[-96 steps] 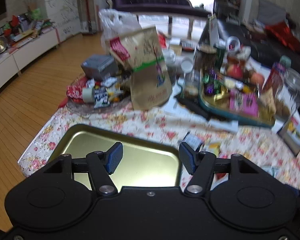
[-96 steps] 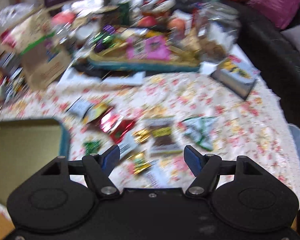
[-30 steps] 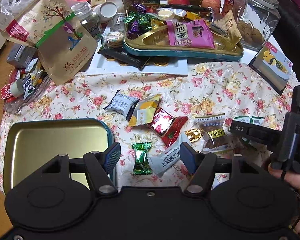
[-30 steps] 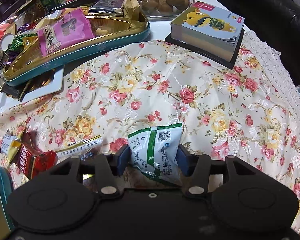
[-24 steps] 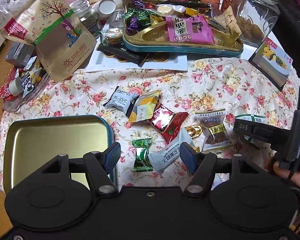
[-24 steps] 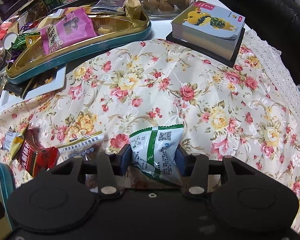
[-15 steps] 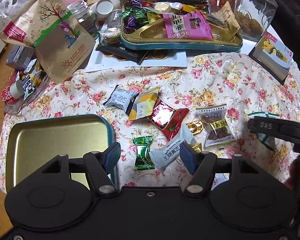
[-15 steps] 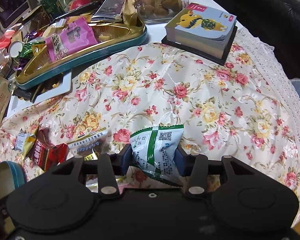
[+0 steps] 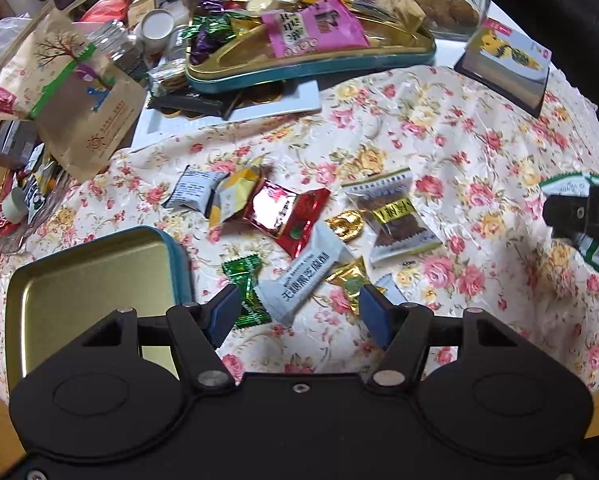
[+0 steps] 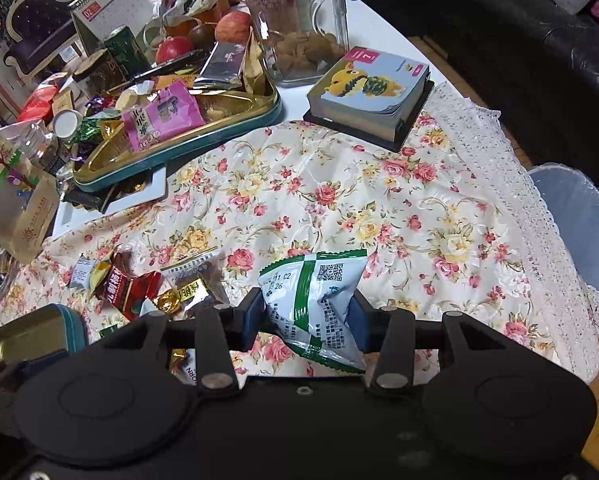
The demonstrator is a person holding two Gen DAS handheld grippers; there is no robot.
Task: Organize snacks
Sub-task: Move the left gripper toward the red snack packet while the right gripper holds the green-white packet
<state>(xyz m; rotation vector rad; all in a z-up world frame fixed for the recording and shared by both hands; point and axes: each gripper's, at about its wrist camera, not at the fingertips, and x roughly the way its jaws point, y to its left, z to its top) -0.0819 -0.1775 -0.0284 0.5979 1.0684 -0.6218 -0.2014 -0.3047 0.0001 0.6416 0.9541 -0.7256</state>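
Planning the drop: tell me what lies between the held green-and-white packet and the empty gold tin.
In the left wrist view, loose wrapped snacks on the floral cloth separate packet from tin.

A crumpled white-and-green snack packet hangs above the floral cloth, while other wrapped snacks lie scattered beside an empty gold tin.

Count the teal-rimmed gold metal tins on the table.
2. The empty teal-rimmed gold tin sits at the near left edge of the floral tablecloth; the snack-filled teal-rimmed gold tin sits at the far side, past the loose sweets. Clutter could hide others.
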